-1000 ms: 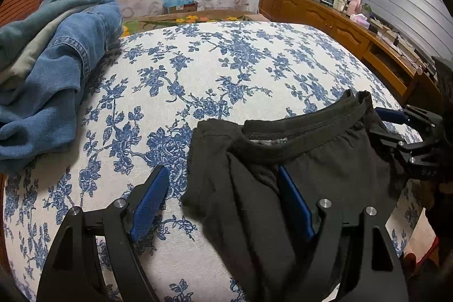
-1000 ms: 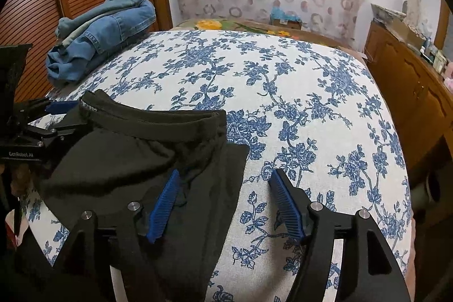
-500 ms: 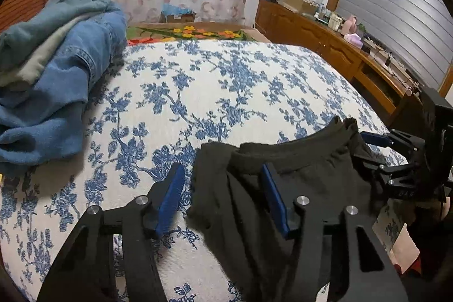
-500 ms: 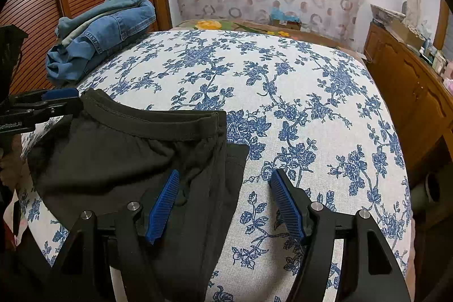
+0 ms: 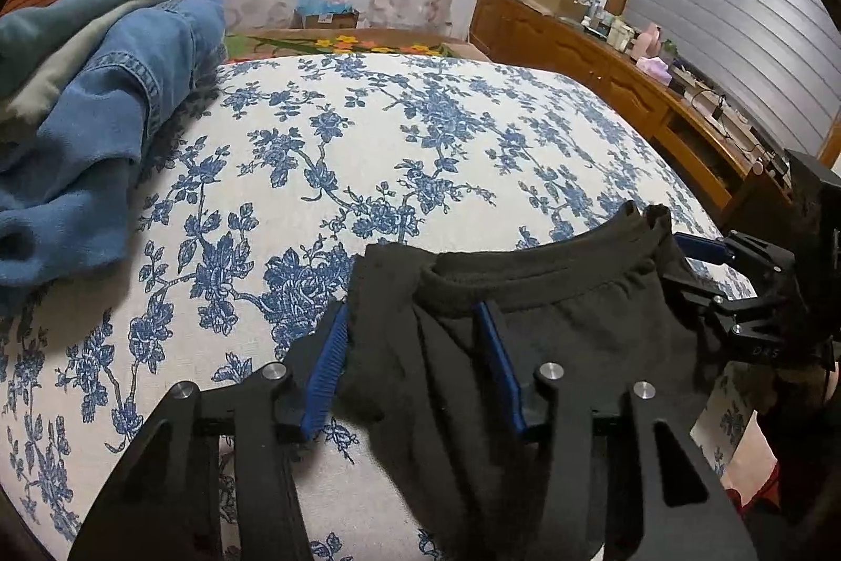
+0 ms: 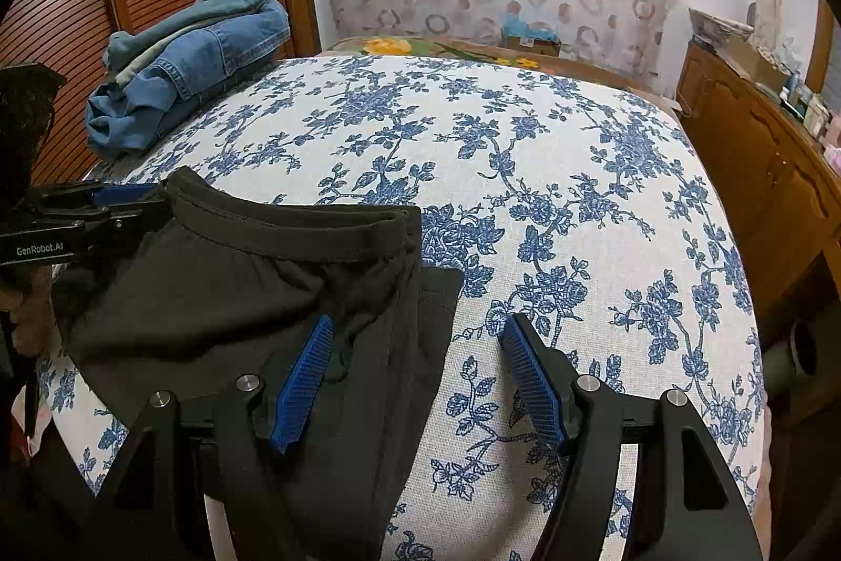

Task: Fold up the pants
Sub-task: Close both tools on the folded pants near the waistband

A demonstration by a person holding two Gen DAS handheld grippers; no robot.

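Blue-flowered white cloth is covering the bed [image 5: 420, 151], and it is filling most of both views. Wooden cabinets [image 5: 578, 46] are running along the bed's right side, with clutter on top. A heap of jeans [image 5: 105, 114] is lying at the far left of the bed, well apart from the action.

Black pants [image 5: 552, 324] are sitting at the near edge of the bed, waistband facing away from the cameras, folded fabric bunching on both sides and some of it hanging over the edge.

The left gripper [image 5: 415, 361] is working at the pants' left side. Its jaws are standing at a narrow gap with a fold of black fabric between them; the left pad is touching the fabric's edge, but I cannot tell whether they are actually pinching it. The right view is showing this same gripper side-on, at the waistband's corner.

The right gripper [image 6: 420, 377] is hovering at the pants' right side, jaws wide, one pad over the black fabric, the other over bare bedcloth, the pants' edge lying between them.
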